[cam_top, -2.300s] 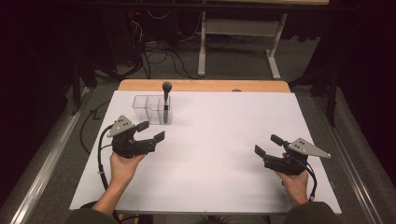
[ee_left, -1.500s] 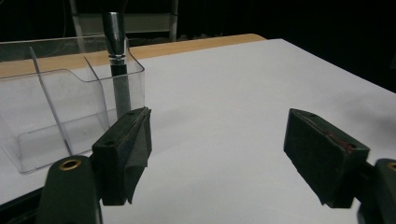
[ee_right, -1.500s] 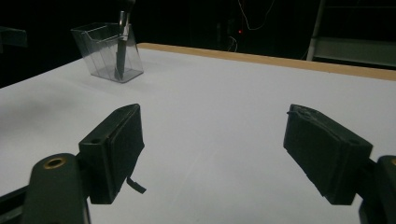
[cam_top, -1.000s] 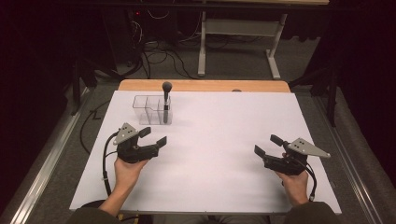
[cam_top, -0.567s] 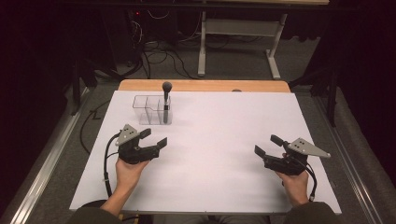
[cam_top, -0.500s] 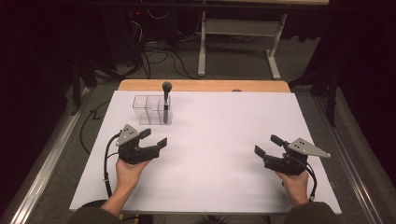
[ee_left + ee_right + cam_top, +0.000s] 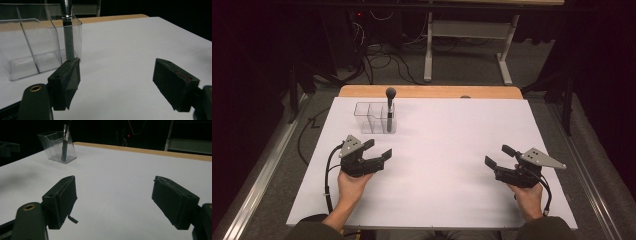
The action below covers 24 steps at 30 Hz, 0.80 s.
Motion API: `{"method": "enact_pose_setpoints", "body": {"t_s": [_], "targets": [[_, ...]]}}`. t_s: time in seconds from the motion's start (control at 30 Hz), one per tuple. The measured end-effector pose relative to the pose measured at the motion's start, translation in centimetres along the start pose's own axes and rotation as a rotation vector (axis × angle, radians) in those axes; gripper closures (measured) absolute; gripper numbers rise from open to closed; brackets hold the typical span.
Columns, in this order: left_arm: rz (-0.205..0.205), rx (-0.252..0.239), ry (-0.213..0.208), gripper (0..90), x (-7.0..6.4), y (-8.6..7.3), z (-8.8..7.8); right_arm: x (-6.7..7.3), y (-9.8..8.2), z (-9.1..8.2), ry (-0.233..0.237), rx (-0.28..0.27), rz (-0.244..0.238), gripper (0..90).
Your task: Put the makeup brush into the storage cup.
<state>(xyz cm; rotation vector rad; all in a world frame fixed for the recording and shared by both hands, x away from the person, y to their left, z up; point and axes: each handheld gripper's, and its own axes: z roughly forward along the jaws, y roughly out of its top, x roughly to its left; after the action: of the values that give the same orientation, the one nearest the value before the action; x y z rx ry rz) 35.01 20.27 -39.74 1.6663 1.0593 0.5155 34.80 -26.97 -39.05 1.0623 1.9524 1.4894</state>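
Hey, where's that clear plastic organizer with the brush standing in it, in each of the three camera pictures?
High view: the clear organizer sits at the far left of the white table.
Left gripper view: upper left, close behind the near jaw.
Right gripper view: upper left, far off.
Shared landmark: the dark-handled brush standing upright in the organizer's end compartment.

High view overhead facing forward, gripper views low, sharing clear organizer [image 7: 375,117]
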Motion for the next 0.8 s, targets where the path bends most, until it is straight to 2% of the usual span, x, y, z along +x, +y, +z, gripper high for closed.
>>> {"method": "enact_pose_setpoints", "body": {"t_s": [0.3,0.8], "targets": [[-0.007,-0.005,-0.014,22.5,-0.10,-0.11,0.03,0.03,-0.03,-0.02,0.002,0.008,-0.002,21.7],[-0.018,0.017,-0.044,22.8,-0.09,-0.18,0.40,-0.07,-0.06,0.00,0.009,0.014,0.011,21.6]]}}
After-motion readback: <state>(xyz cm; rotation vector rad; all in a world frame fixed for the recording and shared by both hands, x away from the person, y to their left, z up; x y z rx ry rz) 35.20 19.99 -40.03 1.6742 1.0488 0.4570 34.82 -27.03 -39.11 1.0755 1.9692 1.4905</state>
